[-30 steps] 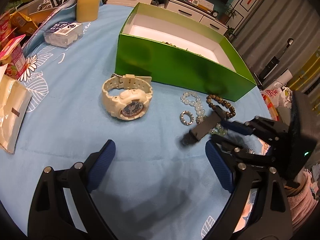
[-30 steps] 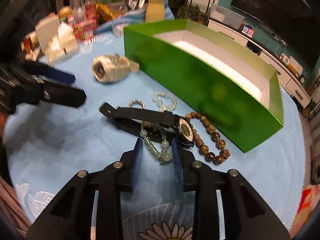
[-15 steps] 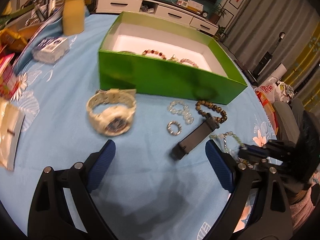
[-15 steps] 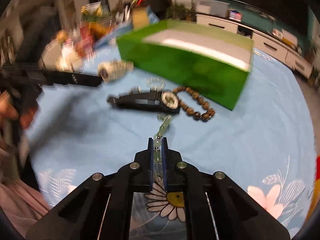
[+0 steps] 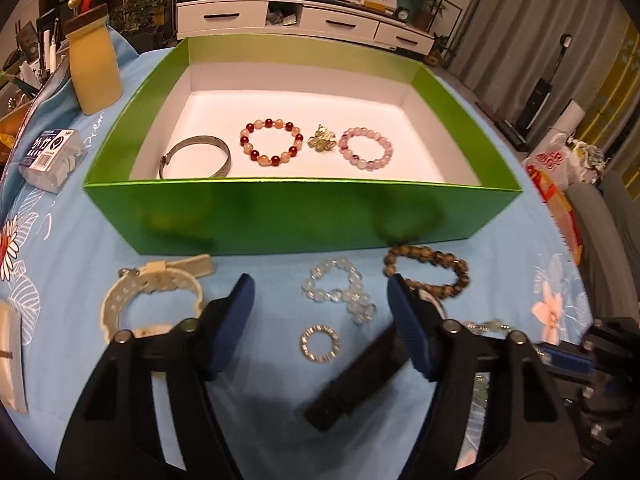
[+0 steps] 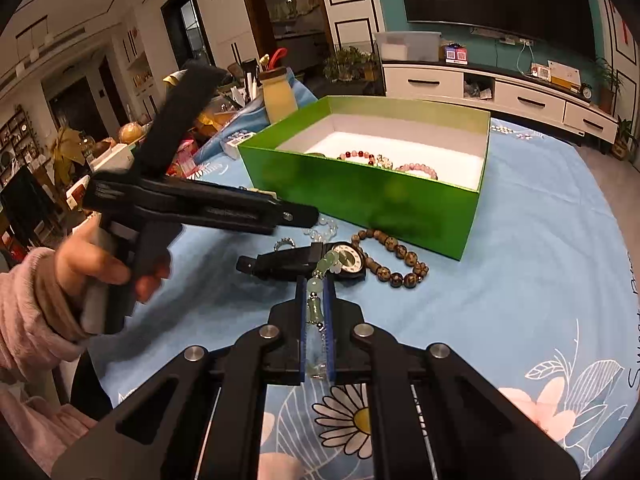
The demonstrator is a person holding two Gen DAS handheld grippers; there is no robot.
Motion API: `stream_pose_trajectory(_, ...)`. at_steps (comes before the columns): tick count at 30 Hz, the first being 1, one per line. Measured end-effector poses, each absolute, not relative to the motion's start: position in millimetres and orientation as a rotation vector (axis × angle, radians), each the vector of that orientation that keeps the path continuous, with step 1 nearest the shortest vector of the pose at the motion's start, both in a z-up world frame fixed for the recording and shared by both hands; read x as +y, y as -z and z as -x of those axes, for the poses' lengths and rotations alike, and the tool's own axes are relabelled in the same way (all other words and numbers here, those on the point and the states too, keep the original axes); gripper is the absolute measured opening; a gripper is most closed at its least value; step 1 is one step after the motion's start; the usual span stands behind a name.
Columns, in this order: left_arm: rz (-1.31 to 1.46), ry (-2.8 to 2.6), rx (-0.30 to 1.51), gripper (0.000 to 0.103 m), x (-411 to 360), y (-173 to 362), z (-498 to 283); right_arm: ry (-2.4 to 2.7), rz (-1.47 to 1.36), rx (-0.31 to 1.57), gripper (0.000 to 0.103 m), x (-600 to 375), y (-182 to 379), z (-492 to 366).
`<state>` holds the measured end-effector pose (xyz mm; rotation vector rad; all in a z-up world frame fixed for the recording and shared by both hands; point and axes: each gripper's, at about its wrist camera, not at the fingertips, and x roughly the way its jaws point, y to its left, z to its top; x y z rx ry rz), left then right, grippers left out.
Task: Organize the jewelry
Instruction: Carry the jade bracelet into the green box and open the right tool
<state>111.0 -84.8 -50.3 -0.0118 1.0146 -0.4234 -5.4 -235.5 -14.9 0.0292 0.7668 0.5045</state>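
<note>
A green box point(image 5: 304, 216) point(image 6: 360, 192) holds a metal bangle point(image 5: 196, 156), a red bead bracelet point(image 5: 272, 142), a gold charm point(image 5: 322, 140) and a pink bead bracelet point(image 5: 366, 148). On the blue cloth in front lie a cream watch point(image 5: 148, 296), a clear bead bracelet point(image 5: 340, 290), a silver ring point(image 5: 320, 344), a brown bead bracelet point(image 5: 426, 272) point(image 6: 394, 260) and a black watch point(image 6: 312, 260). My left gripper point(image 5: 320, 304) is open above the clear beads and the ring. My right gripper point(image 6: 314, 300) is shut on a pale green bead bracelet point(image 6: 316, 304), lifted above the black watch.
A yellow jar point(image 5: 94, 72) and a small clear packet box point(image 5: 52, 156) stand left of the green box. Snack packets and clutter point(image 6: 120, 140) crowd the far left. A person's hand point(image 6: 96, 264) holds the left gripper. The table edge drops off at the right.
My left gripper moved forward toward the box, over the ring and clear beads. My right gripper closed on the green bead bracelet and lifted it off the cloth.
</note>
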Motion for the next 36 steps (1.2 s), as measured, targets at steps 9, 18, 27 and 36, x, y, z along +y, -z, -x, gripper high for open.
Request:
stream_pose_trajectory(9,-0.196,0.409,0.952,0.031,-107,69,-110,-0.486,-0.046,0.755,0.007,-243,17,4)
stream_pose_trajectory(18,-0.169,0.496,0.954,0.007,-101,68,-103,-0.475,-0.055,0.75,0.007,-246,18,3)
stream_pose_trajectory(27,0.035,0.526,0.962,0.007,-76,52,-97,-0.447,-0.062,0.741,0.007,-250,18,3)
stream_pose_trajectory(36,0.136,0.548,0.893,0.007,-55,10,-91,-0.455,-0.088,0.717,0.007,-252,10,5)
